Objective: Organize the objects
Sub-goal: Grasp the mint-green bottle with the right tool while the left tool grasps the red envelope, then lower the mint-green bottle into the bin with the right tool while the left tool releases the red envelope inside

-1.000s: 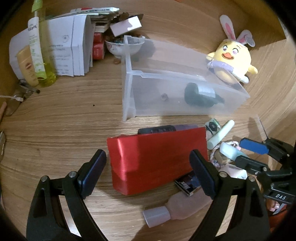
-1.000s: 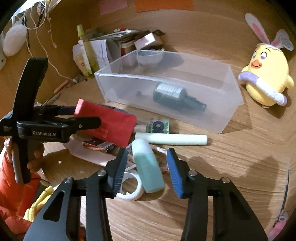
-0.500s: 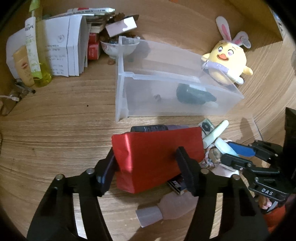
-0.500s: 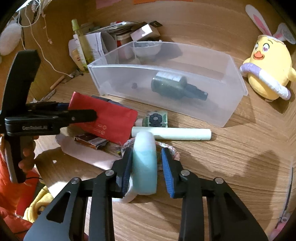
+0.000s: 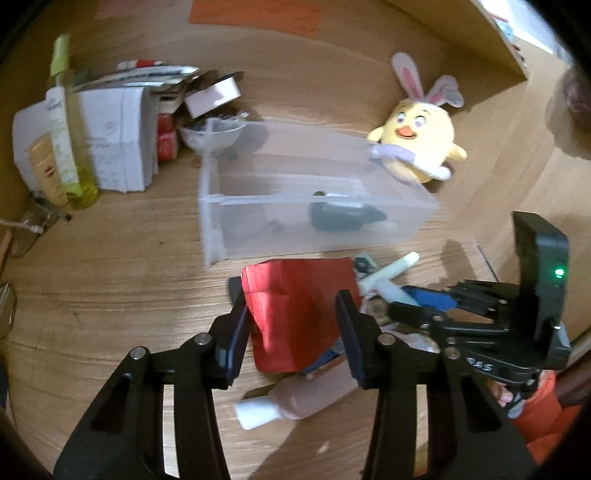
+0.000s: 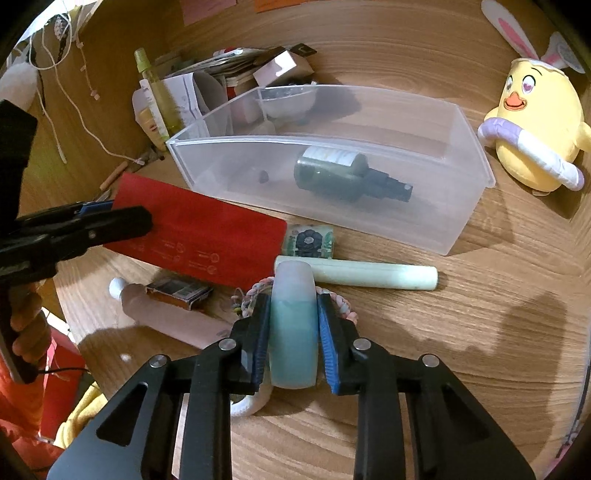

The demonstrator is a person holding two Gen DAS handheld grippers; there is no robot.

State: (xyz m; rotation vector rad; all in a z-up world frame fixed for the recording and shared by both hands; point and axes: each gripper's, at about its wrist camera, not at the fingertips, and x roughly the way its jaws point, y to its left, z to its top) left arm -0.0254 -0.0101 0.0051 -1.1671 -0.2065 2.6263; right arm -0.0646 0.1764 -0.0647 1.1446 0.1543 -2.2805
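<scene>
You're at somebody's home desk: wooden worktop [image 6: 480, 332] cluttered with a plush chick [image 6: 535, 122] (bunny ears and all), toiletry bottles [image 5: 68, 147], paper boxes [image 5: 114, 140], sticky notes [image 5: 255, 14] on the back panel.

Frosted plastic bin [image 6: 388, 218], wood-grain tabletop [image 6: 480, 332]

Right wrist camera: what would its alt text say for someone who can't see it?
The right gripper clamps a teal-filled bottle above a wooden table. Beyond lie a pale green tube and a clear plastic bin containing a dark bottle.
</scene>
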